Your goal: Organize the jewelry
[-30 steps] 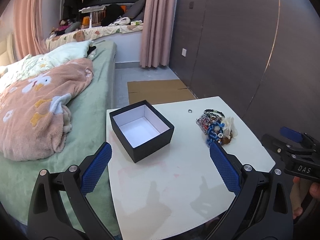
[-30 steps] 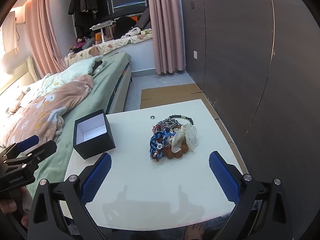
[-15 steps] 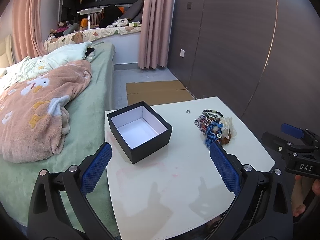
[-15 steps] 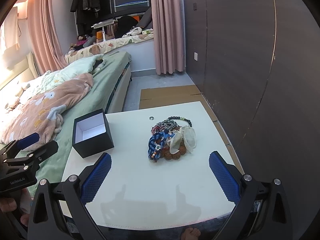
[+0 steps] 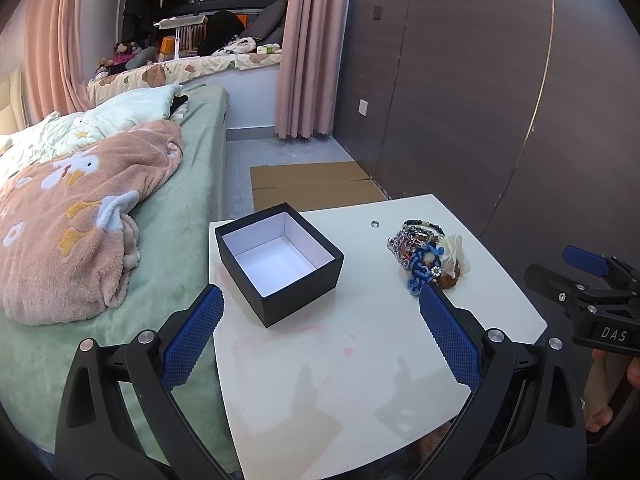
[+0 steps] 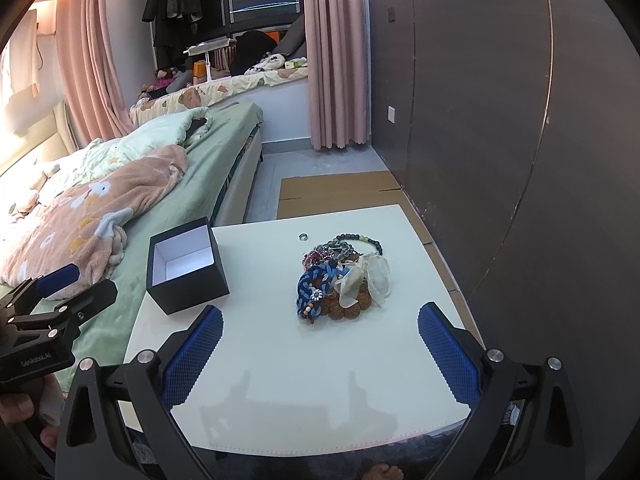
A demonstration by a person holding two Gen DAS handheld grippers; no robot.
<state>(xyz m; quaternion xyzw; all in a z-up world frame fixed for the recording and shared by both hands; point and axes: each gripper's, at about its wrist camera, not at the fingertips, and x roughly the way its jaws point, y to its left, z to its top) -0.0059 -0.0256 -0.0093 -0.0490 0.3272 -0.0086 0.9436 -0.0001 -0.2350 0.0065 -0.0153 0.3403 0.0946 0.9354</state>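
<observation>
Left wrist view: left gripper [image 5: 320, 322] low over near part of table [image 5: 360, 380], jaws spread wide, nothing between them.
Right wrist view: right gripper [image 6: 320, 344] over near edge of table [image 6: 320, 400], jaws spread wide, nothing held.
Jewelry pile [image 6: 342, 276]: on table top, ahead of right gripper, between its two fingers in line of sight but well short of them; apart from both pads.
Jewelry pile, left view [image 5: 430, 254]: right of centre, just beyond tip of that gripper's right finger; contact with it cannot be told.
Box [image 5: 280, 262]: on table's left side near bed edge, ahead of left gripper, slightly left of centre; open at top.
Box, right view [image 6: 186, 266]: left of pile, well apart from it.
Ring [image 6: 303, 236]: alone on table beyond pile, near it, not touching.
Pile make-up: blue braided band with small white flower; dark round-bead strand curving along far side; brown knobbly beads beneath; pale sheer ribbon-like piece on right; reddish and silvery chains tangled in middle.
Box build: square, matte black outside, plain white inside, straight walls.
Table surface: smooth white, glossy, faint pink smears near box; stitched edge at front.
Pads [image 5: 192, 340]: blue, cross-hatched rubber on black arms with silver bolts.
Other gripper in left view [image 5: 588, 280]: black, blue-tipped, at right edge.
</observation>
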